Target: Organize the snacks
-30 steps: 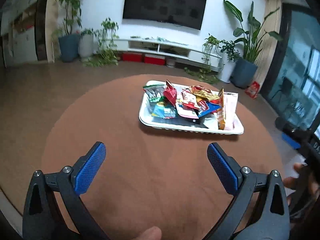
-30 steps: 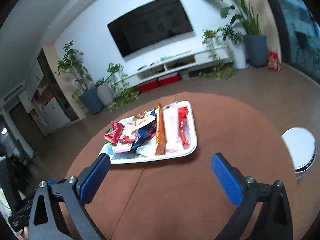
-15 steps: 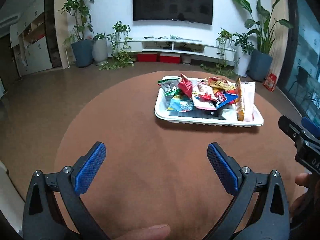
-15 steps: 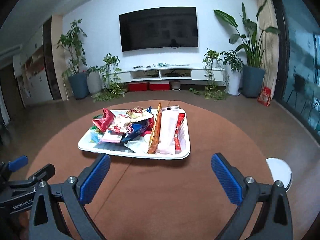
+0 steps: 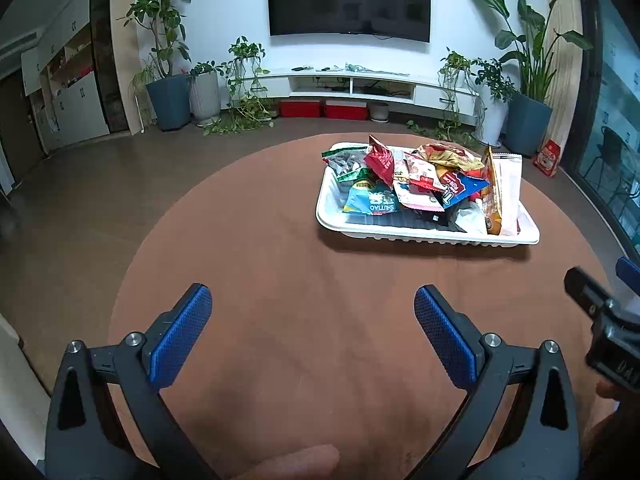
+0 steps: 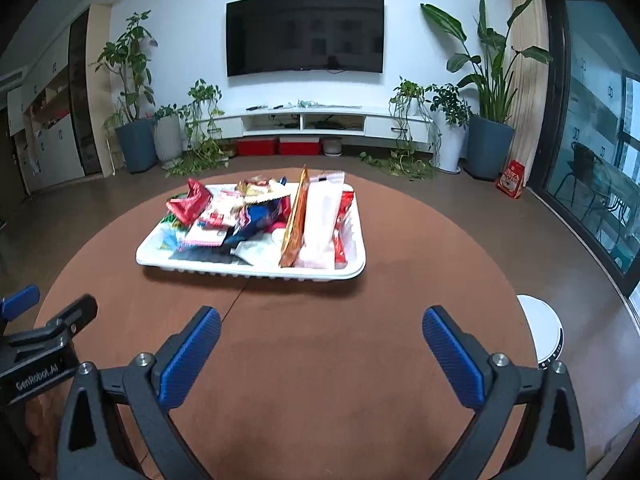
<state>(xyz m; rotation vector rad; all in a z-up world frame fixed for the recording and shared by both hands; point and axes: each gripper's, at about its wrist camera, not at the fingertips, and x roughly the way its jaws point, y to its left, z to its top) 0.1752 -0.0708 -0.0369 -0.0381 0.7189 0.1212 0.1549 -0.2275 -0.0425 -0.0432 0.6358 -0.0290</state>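
White wall (image 6: 420, 40) with dark television (image 6: 305, 34), low cabinet (image 6: 304, 122), potted plants (image 6: 490, 112).

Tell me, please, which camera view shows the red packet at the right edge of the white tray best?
The right wrist view: there the red packet lies exposed along the white tray wall, beside the upright white bag. In the left wrist view that white bag hides it almost completely.

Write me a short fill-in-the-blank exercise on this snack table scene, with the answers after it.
1. The snack packets are piled in a white ____.
2. The tray rests on a round ____ table.
3. Both the left tongs and the right tongs are ____, holding nothing.
4. On the wall behind hangs a dark ____.

Answers: tray; brown; open; television
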